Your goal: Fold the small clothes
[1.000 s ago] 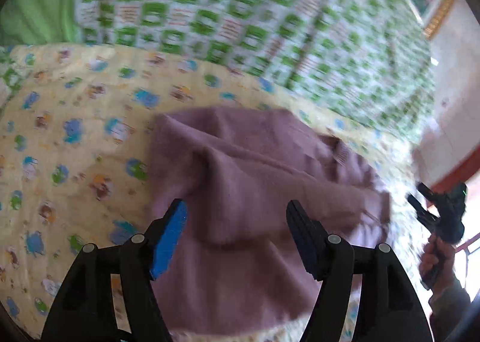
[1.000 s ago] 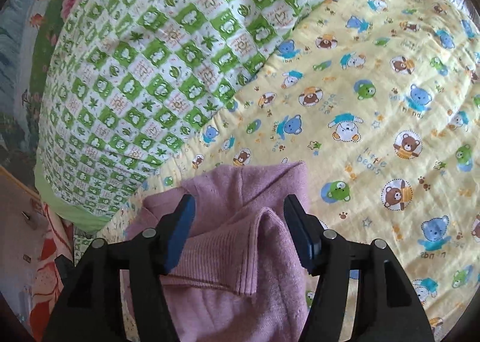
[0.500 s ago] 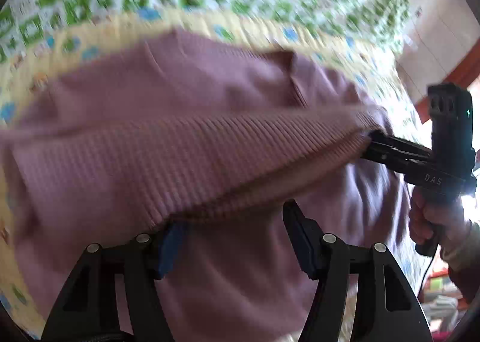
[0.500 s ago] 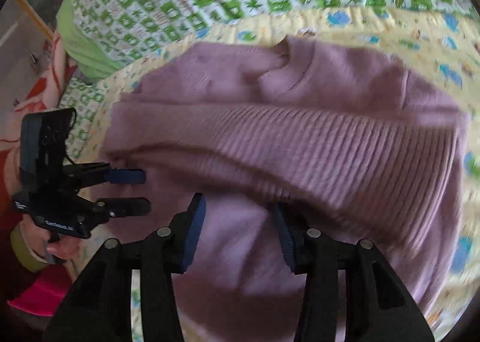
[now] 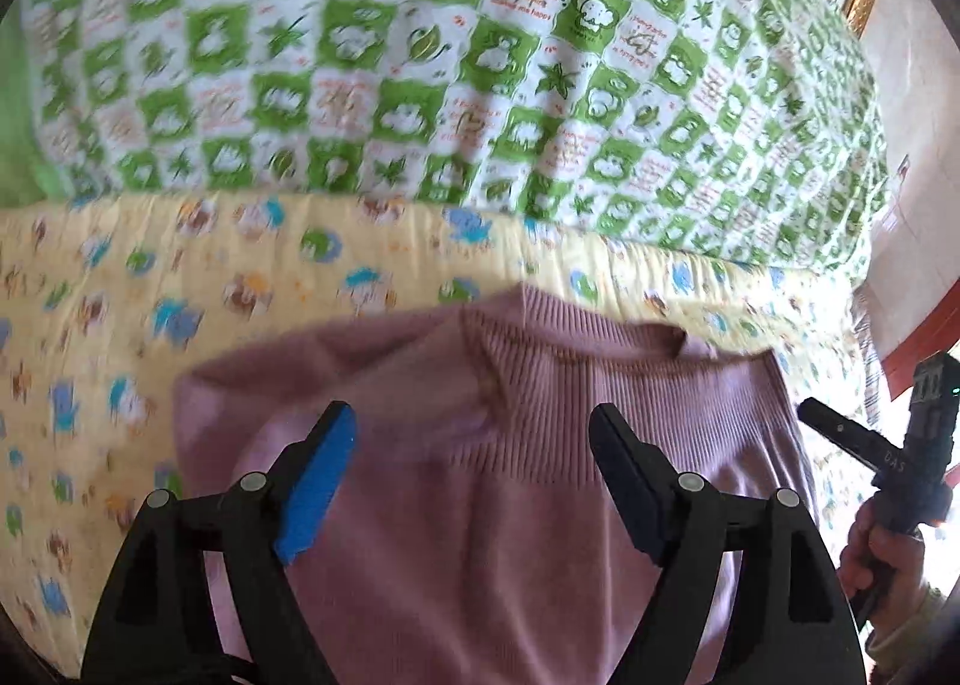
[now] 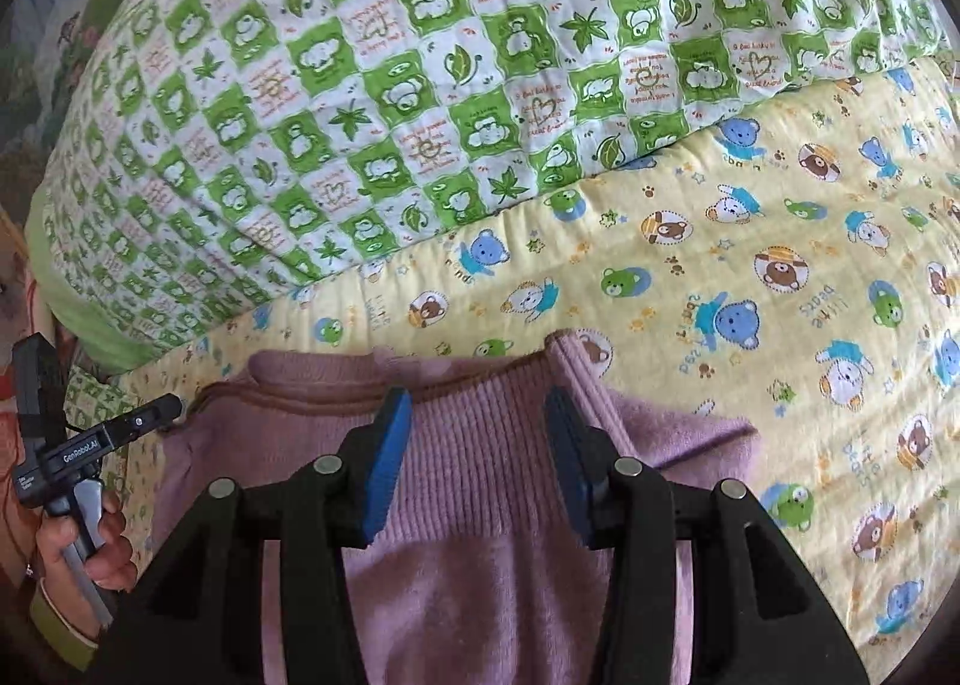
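Sweater (image 5: 510, 505) lies beneath both spread, empty tools (image 5: 471, 439) (image 6: 477, 415); only the sharper right view apparently shows bear prints (image 6: 780, 271).

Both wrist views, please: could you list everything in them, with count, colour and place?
sweater: one, mauve-pink knit, folded on the yellow blanket, ribbed band across the top.
yellow blanket: one, pale yellow with bear print, beneath the sweater.
green quilt: one, green-and-white checks, behind the blanket.
left hand-held gripper: one, black with blue pads, open above the sweater.
right hand-held gripper: one, black with blue pads, open over the ribbed band.
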{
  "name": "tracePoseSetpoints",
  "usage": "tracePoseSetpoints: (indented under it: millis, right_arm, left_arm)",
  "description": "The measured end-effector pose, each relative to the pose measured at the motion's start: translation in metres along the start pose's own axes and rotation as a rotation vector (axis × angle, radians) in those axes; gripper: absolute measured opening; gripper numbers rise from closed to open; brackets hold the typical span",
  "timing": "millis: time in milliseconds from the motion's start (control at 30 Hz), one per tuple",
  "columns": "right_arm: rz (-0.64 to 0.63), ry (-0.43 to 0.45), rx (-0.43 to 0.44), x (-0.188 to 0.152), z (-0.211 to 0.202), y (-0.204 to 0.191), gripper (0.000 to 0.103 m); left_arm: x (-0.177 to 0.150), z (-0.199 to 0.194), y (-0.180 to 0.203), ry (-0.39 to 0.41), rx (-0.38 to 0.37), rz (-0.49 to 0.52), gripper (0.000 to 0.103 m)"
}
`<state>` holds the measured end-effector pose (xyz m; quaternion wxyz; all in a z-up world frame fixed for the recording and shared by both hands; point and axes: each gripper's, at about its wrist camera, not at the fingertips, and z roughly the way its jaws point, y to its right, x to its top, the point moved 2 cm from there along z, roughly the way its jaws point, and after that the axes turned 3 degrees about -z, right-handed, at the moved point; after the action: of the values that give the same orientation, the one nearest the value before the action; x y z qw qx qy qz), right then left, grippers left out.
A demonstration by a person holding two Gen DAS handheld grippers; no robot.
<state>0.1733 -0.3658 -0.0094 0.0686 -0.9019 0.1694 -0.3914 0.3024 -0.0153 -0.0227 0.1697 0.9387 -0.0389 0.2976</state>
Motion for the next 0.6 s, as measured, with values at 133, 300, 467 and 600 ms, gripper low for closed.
tracePoseSetpoints:
  millis: [133,300,467,600]
  right_arm:
    - [-0.014,-0.06,0.053,-0.042,-0.015,-0.012,0.048]
    - [-0.07,-0.162,0.061,-0.096,-0.017,-0.024,0.048]
    - [-0.046,-0.146,-0.025,-0.102,-0.017,-0.006,0.048]
    - [-0.007,-0.099,-0.1,-0.087,-0.017,0.013,0.047]
  left_arm:
    - [-0.049,-0.011,-0.023,-0.053,0.023,-0.038,0.08]
    - [-0.065,0.005,-0.067,-0.074,0.118,-0.115,0.078]
    - [-0.026,0.032,-0.091,-0.043,0.258,-0.168,0.08]
    - [-0.003,0.036,-0.109,-0.052,0.279,-0.233,0.08]
